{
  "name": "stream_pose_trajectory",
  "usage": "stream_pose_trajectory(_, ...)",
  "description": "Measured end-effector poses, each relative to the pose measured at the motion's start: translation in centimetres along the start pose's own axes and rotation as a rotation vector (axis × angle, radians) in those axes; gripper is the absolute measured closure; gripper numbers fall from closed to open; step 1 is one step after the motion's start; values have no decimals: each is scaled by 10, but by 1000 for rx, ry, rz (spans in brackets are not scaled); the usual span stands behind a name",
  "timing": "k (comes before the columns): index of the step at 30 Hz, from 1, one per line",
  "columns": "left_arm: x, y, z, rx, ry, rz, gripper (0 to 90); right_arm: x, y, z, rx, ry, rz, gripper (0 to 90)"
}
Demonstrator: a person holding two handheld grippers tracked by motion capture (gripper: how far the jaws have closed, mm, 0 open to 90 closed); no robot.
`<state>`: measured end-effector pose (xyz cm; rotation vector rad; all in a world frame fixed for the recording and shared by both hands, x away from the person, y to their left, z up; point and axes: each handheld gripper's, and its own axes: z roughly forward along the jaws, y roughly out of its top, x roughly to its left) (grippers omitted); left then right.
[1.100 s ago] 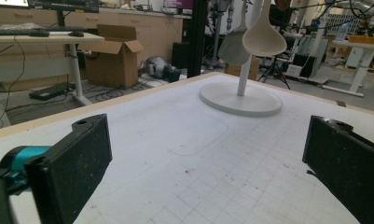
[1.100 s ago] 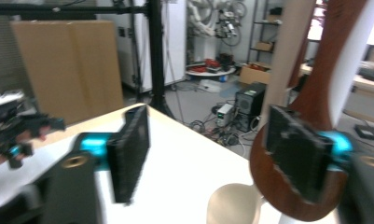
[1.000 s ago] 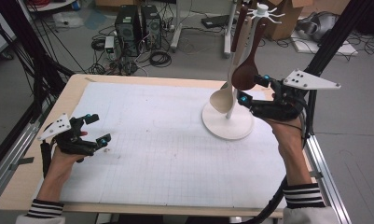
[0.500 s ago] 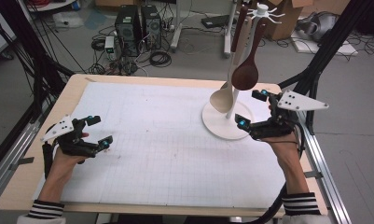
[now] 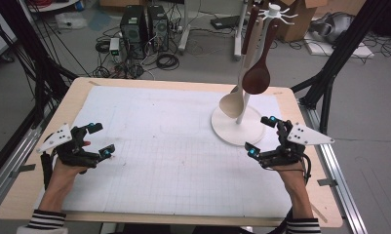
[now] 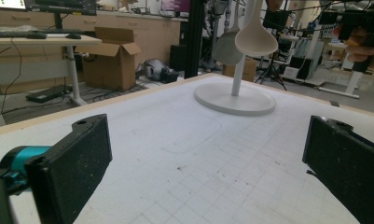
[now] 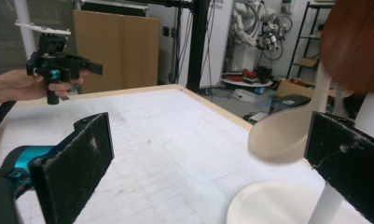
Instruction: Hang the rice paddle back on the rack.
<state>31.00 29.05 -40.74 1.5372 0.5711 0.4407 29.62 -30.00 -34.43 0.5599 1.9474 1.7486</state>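
Dark brown wooden spoon (image 5: 257, 73) hangs free on the white stand (image 5: 238, 124); right gripper (image 5: 263, 135), jaws just opened wide and empty, has dropped beside the base.

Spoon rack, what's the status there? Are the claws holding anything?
Both claws open, empty: left claw, right claw. Pale spoon and dark spoon hang on rack. Nothing in the way.

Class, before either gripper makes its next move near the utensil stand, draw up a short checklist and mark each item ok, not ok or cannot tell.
1. Right gripper open, nothing between its jaws: ok.
2. Left gripper open, nothing held: ok.
3. Dark wooden spoon hanging on the stand: ok.
4. Pale spoon hanging beside it: ok.
5. Stand upright on the table mat: ok.
6. Spoons seated firmly on their hooks: cannot tell.
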Motion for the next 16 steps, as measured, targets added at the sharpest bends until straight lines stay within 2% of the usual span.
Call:
stream_pose_trajectory(4,0,-3,-6,-3,5,5,17,2,-21,-1,13,-2,25,4)
stream_pose_trajectory(7,0,-3,-9,-10,3,5,17,2,-30,-1,35,-5,36,4)
stream_pose_trajectory(16,-1,-2,-8,-12,-3,16,17,2,-33,-3,31,-8,38,4)
